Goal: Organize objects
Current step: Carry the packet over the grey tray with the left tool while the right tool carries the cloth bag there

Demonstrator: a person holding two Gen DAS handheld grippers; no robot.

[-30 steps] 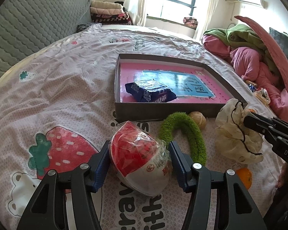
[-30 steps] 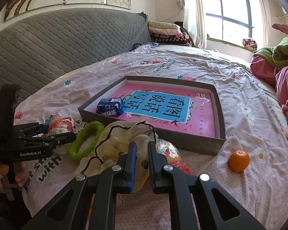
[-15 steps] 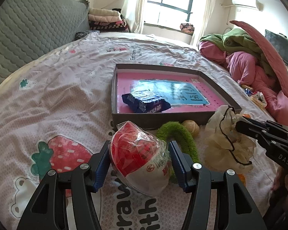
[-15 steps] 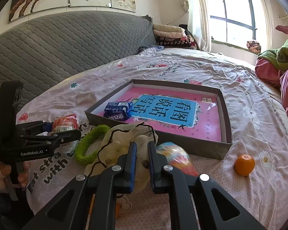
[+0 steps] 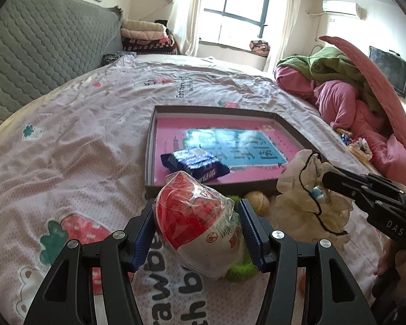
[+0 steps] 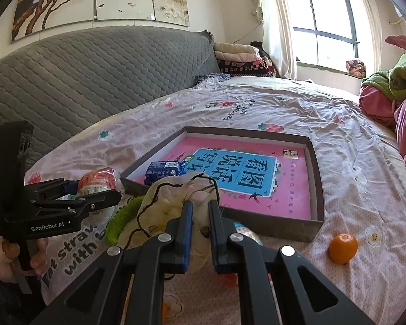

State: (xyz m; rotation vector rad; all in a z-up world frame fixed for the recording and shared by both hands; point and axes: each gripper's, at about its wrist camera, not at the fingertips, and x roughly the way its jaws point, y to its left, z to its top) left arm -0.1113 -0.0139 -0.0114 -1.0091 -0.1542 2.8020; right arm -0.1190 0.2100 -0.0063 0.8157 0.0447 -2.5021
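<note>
My left gripper (image 5: 199, 220) is shut on a red and white wrapped snack bowl (image 5: 200, 224) and holds it above the bed, just short of the grey box (image 5: 149, 162). The box has a pink and blue sheet inside and a dark blue snack pack (image 5: 195, 162). My right gripper (image 6: 200, 211) is shut on a cream scrunchie with black trim (image 6: 159, 211), lifted off the bed near the box's front edge (image 6: 270, 224). The scrunchie also shows in the left wrist view (image 5: 308, 197), and the bowl in the right wrist view (image 6: 96, 181).
A green fuzzy ring (image 6: 121, 216) lies below the scrunchie. A small tan ball (image 5: 257, 200) rests against the box front. An orange (image 6: 342, 247) lies right of the box. A pile of pink and green bedding (image 5: 346, 86) is at the right. A grey headboard (image 6: 81, 81) stands at the left.
Both grippers have risen and moved toward the box with their loads. The scrunchie has come up off the bed, and the bowl now overlaps the box's front wall in the left wrist view.
</note>
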